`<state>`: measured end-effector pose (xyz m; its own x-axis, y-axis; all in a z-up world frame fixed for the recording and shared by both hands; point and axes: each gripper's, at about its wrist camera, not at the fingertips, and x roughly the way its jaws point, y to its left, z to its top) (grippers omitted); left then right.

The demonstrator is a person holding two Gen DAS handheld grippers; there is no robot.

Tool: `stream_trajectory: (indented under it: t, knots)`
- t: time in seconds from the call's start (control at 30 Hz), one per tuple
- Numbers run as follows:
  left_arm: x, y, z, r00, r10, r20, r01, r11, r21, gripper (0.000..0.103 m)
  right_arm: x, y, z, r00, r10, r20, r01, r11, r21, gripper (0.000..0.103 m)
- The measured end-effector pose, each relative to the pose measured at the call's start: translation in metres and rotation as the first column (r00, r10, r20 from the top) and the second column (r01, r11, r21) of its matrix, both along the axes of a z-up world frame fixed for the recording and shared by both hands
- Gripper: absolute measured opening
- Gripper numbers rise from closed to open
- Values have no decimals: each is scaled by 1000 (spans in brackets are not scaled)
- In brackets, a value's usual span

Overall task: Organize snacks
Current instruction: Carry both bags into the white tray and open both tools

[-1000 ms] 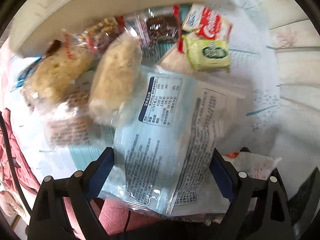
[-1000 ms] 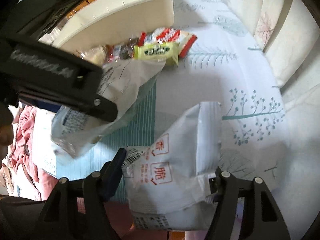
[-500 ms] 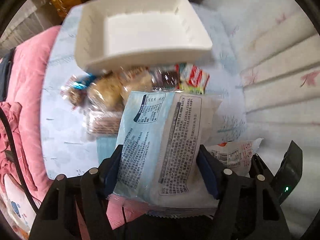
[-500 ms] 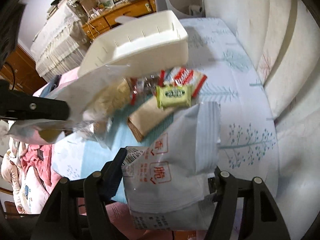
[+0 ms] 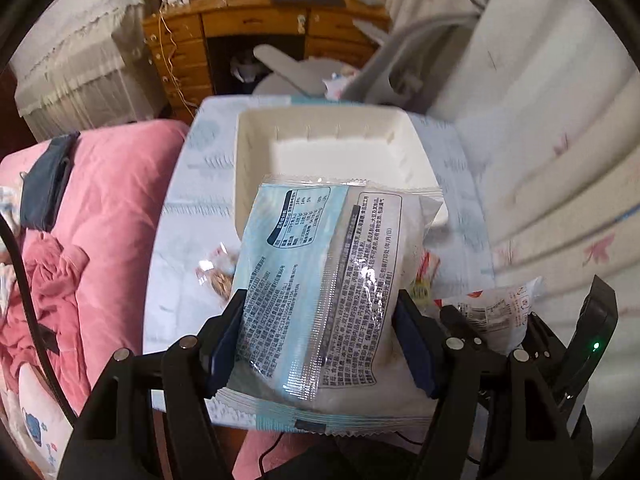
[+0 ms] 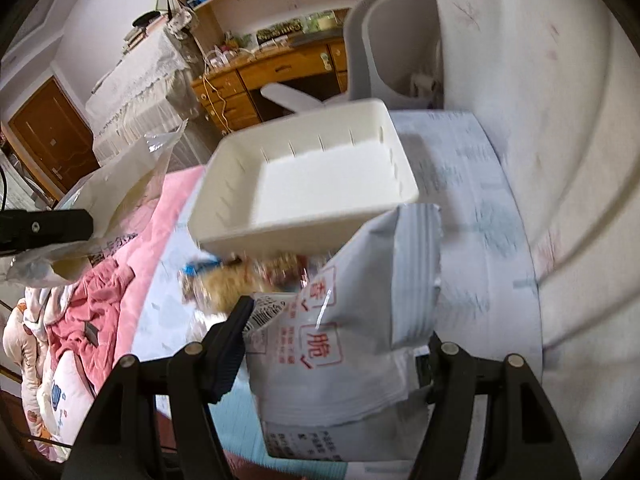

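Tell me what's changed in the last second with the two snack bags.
Both bags rose off the bed. The left gripper closed onto the blue packet and lifted it; the right gripper lifted the white bag. The white bin stays empty, loose snacks stay put.

Pink quilt [image 5: 100,216], wood desk [image 5: 256,40] (bkgd).

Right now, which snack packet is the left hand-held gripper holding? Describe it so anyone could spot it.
Start at the white bin on the bed. Just in front, the left hand-held gripper clamps a pale blue packet. Unlike the grey-white packet with red characters, it shows dense black print.
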<state>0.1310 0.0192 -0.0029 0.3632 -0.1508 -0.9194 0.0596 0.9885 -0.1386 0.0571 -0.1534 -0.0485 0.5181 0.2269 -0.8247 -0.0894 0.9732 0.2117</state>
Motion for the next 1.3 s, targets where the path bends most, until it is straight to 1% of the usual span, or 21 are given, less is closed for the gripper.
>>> stream_trajectory:
  t: [0.17, 0.27, 0.5, 0.63, 0.83, 1.0, 1.03, 1.07, 1.1, 1.13, 1.17, 1.2, 1.3]
  knots:
    - [27, 16, 10, 998, -1, 67, 2, 1000, -21, 69, 35, 10, 15, 999, 3, 51, -3, 1000, 5, 68]
    - [45, 23, 12, 994, -7, 111, 10, 1000, -25, 69, 58, 14, 19, 997, -3, 73, 2, 1000, 13, 68]
    - [87, 29, -5, 983, -44, 177, 49, 999, -23, 69, 104, 20, 17, 990, -46, 134, 42, 999, 33, 68]
    - [107, 30, -23, 985, -78, 155, 86, 995, -49, 69, 126, 20, 12, 985, -90, 150, 82, 995, 54, 69]
    - [133, 29, -47, 985, -111, 134, 119, 992, -52, 69, 151, 13, 0, 980, -149, 132, 140, 987, 73, 70]
    - [145, 29, -56, 986, -120, 120, 128, 990, -62, 70, 163, 8, -7, 977, -188, 105, 180, 980, 79, 70]
    - [147, 29, -58, 986, -119, 114, 127, 990, -65, 70, 165, 7, -9, 976, -195, 98, 188, 980, 70, 72]
    - [149, 29, -60, 988, -119, 100, 125, 990, -61, 70, 166, 7, -10, 975, -202, 90, 198, 979, 53, 77]
    - [149, 28, -61, 989, -115, 88, 121, 991, -59, 70, 167, 7, -12, 975, -208, 84, 205, 978, 38, 78]
    - [150, 29, -62, 990, -114, 86, 119, 991, -60, 74, 167, 7, -13, 972, -221, 79, 220, 975, 20, 78]
    - [150, 30, -62, 990, -114, 87, 120, 991, -66, 81, 167, 7, -13, 971, -228, 75, 227, 974, 18, 78]
    - [149, 31, -61, 989, -113, 92, 120, 990, -69, 85, 167, 6, -13, 970, -232, 72, 231, 973, 23, 79]
    - [143, 34, -57, 988, -107, 114, 115, 991, -67, 86, 164, 3, -12, 967, -244, 68, 241, 969, 45, 79]
